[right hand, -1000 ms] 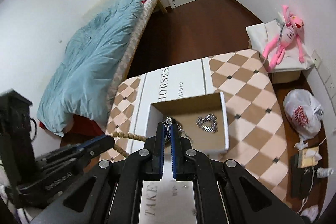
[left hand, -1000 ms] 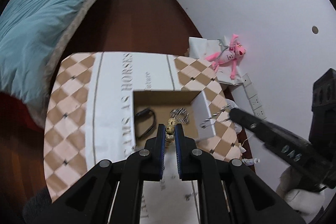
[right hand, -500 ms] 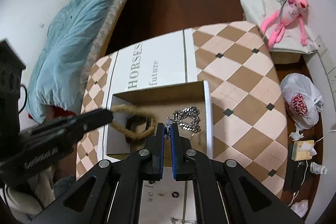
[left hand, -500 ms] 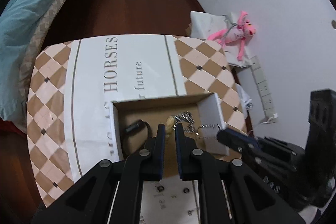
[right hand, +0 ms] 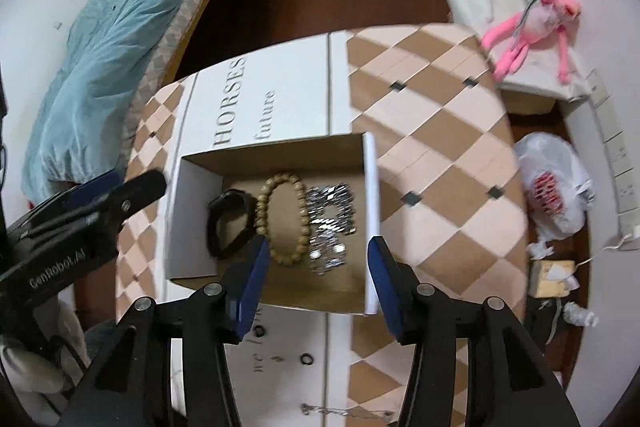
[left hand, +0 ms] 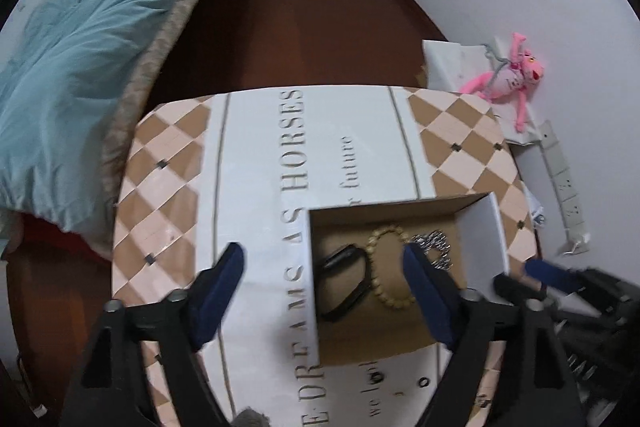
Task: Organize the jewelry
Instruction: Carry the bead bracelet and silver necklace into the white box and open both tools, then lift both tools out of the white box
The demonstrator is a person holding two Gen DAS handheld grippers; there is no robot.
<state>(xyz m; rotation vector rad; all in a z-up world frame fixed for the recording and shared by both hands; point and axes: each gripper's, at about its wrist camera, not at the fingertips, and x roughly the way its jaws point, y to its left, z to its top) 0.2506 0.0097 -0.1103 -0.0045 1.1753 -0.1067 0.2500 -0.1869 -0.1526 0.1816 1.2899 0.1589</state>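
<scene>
An open cardboard box sits on the checkered table. Inside lie a black band, a wooden bead bracelet and a silver chain, side by side. My left gripper is open and empty, above the box's left wall; it also shows in the right wrist view. My right gripper is open and empty above the box's near part; it shows at the right in the left wrist view.
Small dark rings and a thin chain lie on the table in front of the box. A bed with a blue duvet stands to the left. A pink plush toy and a plastic bag are on the right.
Both grippers have opened. The bead bracelet left the left gripper and the silver chain left the right gripper; both now lie in the box. Both grippers have drawn back.
</scene>
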